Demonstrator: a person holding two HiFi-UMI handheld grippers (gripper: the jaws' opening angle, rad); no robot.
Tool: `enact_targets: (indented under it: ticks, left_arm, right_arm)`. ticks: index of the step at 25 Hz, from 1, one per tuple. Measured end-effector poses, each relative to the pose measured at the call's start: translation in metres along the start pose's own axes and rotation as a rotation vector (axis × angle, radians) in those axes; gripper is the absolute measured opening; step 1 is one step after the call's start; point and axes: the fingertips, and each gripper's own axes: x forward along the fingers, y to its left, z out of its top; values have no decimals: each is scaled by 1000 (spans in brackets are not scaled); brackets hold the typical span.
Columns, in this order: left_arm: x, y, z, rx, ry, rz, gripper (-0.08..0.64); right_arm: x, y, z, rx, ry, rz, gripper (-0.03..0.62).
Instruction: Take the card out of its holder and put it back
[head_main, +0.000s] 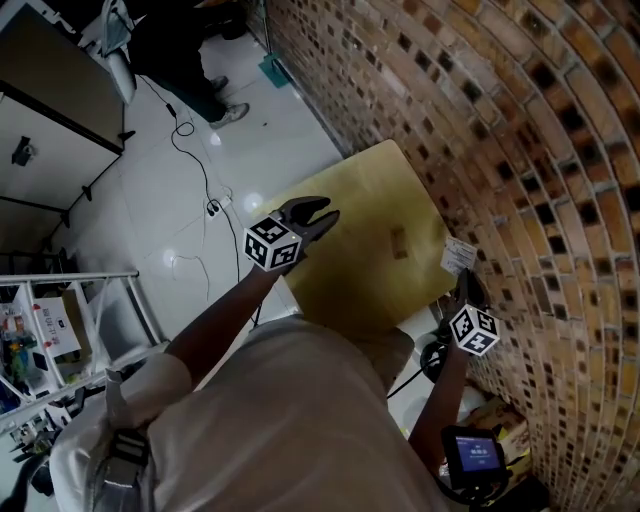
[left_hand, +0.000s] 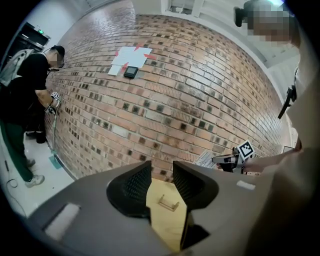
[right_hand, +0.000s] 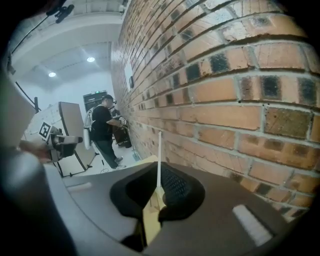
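Card (head_main: 458, 257) is already out of its holder (head_main: 399, 242) in the head view. The right gripper (head_main: 462, 280) is pinching its lower edge, so it's poking up past the fingertips, over by the brick wall. The left gripper (head_main: 318, 214) is hovering over the table (head_main: 340, 290), carrying nothing.

Left gripper view: the fingers are standing apart and the empty holder is sitting in the gap ahead of them, probably lining up to steady it.

Right gripper view: the jaws are clamping the card upright and edge-on, I'm guessing so it slots straight back in.
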Motion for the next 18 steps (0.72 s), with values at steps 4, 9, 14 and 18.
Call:
enact_targets:
  ticks: [4,9,14,18]
  left_arm:
    - [3,-9,-9,-8,18,-12,155]
    - [11,-25,-17,0,35,-36,158]
    - [17,-35,-22,19,57,-41,160]
    - [19,-34,-26,17,69,-24,160]
  right_arm:
    - [27,16,-8,-23,63,55,15]
    - [62,31,-25,-50,142,110,15]
    - [89,43,-41,-72,205,151,15]
    - [104,47,-54,-66,245,168,15]
